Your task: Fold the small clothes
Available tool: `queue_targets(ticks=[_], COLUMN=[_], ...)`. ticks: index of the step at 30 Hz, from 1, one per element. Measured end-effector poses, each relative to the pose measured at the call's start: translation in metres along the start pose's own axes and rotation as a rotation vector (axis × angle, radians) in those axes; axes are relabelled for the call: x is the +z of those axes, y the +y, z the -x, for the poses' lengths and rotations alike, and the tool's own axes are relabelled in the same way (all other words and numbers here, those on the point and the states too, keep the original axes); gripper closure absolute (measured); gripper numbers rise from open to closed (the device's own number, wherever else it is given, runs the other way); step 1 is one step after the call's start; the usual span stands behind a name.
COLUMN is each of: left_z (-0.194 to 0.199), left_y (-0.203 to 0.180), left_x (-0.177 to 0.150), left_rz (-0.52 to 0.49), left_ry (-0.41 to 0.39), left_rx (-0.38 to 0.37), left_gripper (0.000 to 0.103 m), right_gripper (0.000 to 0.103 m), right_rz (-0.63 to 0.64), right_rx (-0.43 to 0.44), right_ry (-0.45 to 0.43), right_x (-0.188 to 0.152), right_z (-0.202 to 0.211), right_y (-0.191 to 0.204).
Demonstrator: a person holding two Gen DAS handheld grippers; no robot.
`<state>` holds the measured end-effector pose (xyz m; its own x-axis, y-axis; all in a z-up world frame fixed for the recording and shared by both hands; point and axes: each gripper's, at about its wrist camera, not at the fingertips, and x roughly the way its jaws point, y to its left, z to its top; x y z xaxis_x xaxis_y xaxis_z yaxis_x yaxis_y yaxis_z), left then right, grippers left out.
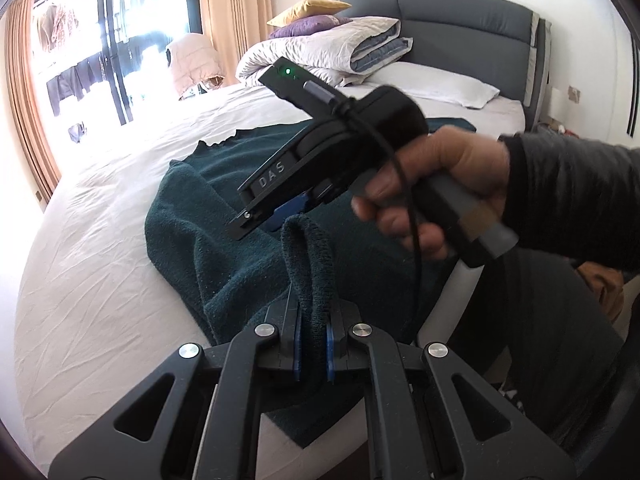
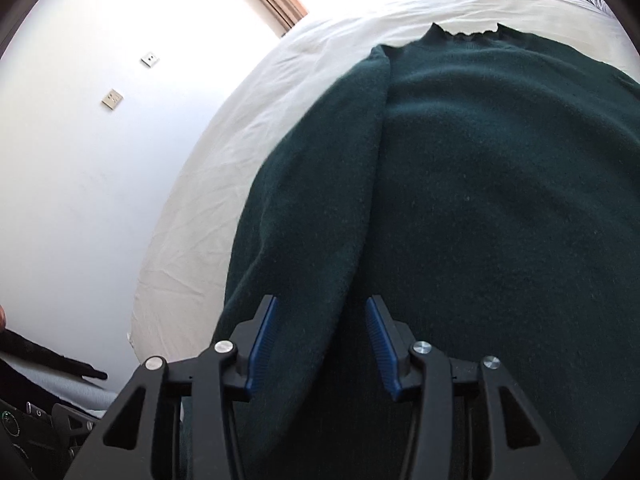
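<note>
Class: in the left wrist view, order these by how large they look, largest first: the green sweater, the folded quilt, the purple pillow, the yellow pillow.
1. Green sweater, though nearness to the camera inflates it.
2. Folded quilt.
3. Purple pillow and yellow pillow look alike; both are partly hidden, so unranked.

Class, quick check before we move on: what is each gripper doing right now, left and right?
Left gripper: shut on a fold of the dark green sweater.
Right gripper: open, blue pads apart above the sweater, gripping nothing.
</note>
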<state>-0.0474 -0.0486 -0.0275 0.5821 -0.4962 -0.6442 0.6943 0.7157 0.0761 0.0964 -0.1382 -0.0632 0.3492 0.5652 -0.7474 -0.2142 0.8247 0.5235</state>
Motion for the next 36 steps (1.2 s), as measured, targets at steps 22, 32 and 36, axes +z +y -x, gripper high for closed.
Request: queue_targets(ticks=[22, 32, 36], left_z=[-0.016, 0.04, 0.061], left_y=[0.001, -0.037, -0.048], left_x=[-0.01, 0.009, 0.032], left_rz=[0.125, 0.056, 0.069], left_ry=[0.109, -0.089, -0.196], left_rx=[0.021, 0.231, 0.366], left_gripper=[0.083, 0.001, 0.0], right_gripper=[0.053, 0.033, 0.009], right_rz=[0.069, 0.126, 0.132], right_rx=[-0.079, -0.232, -0.336], right_ry=[-0.099, -0.28, -0.478], right_x=[-0.029, -0.051, -0.071], right_z=[0.053, 0.104, 0.16], right_y=[0.014, 0.026, 0.027])
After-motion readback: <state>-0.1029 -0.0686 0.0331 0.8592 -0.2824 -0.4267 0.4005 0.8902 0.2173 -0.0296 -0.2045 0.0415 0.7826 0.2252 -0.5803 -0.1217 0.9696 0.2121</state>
